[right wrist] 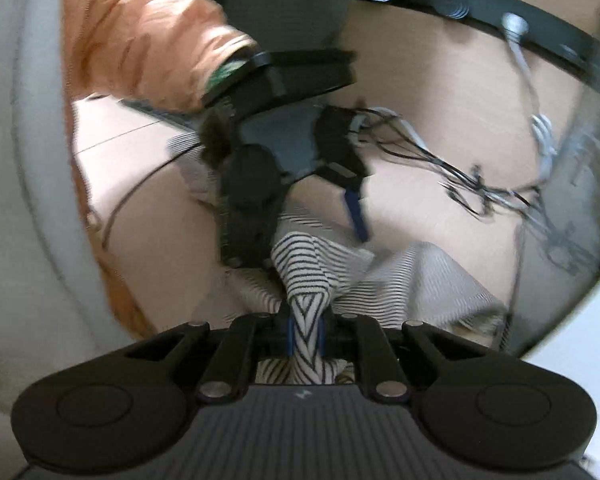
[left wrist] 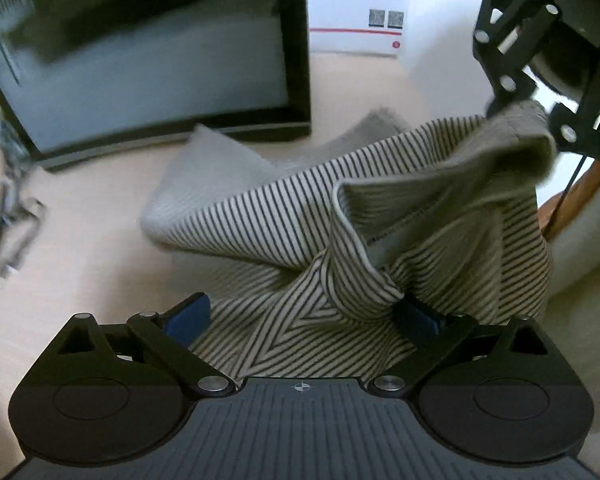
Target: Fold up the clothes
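Note:
A beige garment with thin dark stripes point(left wrist: 284, 208) hangs lifted above a pale tabletop point(left wrist: 92, 248), its far end still on the table. My left gripper point(left wrist: 304, 312) is open, its blue pads wide apart, with a bunched fold of the garment lying between them and against the right pad point(left wrist: 418, 320). My right gripper point(right wrist: 305, 332) is shut on a corner of the striped garment point(right wrist: 306, 276); it shows in the left wrist view at the upper right point(left wrist: 540, 76), holding the cloth up. The left gripper also shows in the right wrist view point(right wrist: 300, 184).
A black-framed monitor point(left wrist: 148, 48) stands at the back left of the table. A white box with red print point(left wrist: 356, 8) sits behind it. Cables lie at the left edge point(left wrist: 8, 216) and in the right wrist view point(right wrist: 480, 184). An orange sleeve point(right wrist: 148, 36) holds the left gripper.

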{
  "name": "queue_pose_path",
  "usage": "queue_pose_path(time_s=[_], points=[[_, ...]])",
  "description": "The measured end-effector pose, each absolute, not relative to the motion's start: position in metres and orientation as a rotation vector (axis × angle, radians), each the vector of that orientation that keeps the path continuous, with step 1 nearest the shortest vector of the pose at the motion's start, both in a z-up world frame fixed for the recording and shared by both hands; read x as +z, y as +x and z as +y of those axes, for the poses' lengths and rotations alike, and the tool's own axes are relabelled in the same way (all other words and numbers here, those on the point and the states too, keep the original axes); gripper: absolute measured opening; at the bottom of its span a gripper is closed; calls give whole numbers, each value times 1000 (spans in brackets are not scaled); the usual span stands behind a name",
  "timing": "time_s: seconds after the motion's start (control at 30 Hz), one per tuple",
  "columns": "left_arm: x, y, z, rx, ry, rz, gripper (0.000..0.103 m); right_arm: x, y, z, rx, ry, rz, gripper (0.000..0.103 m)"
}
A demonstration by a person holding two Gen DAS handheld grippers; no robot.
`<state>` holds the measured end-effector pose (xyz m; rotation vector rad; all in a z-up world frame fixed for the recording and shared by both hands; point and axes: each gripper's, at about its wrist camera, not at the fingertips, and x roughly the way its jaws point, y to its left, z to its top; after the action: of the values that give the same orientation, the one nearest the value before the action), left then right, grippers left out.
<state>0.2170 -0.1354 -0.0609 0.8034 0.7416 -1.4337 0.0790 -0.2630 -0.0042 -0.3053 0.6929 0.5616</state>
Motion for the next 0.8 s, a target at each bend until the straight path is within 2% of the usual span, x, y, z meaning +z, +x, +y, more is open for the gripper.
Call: queue_pose_path(time_s=[0.1, 0.17, 0.2, 0.27, 0.3, 0.37, 0.5, 0.7, 0.77, 0.8], points=[[-69, 216, -134, -1412, 739, 808, 96, -5, 85, -283, 507, -221, 687, 10], [-70, 210, -128, -1385, 700, 832, 77, -6, 94, -293, 494, -180, 687, 11], [-71, 207, -124, -1370, 682, 842, 72, -7, 98, -295, 493, -170, 686, 11], [-68, 198, -116, -1308, 677, 832, 48, -11, 105, -298, 491, -149, 684, 11], [-67, 194, -111, -1276, 674, 827, 42, -10, 109, -299, 492, -139, 678, 11], [-62, 192, -103, -1174, 647, 829, 17, -8, 113, -302, 489, -126, 661, 11], [-45, 193, -76, -995, 538, 767, 15, 8, 118, -294, 488, -123, 609, 12], [-55, 194, -52, -940, 507, 773, 16, -8, 124, -291, 443, -150, 712, 32], [-65, 192, -55, -972, 514, 785, 23, -22, 127, -295, 422, -129, 772, 39], [-71, 192, -60, -985, 519, 789, 28, -29, 126, -294, 401, -125, 783, 39]])
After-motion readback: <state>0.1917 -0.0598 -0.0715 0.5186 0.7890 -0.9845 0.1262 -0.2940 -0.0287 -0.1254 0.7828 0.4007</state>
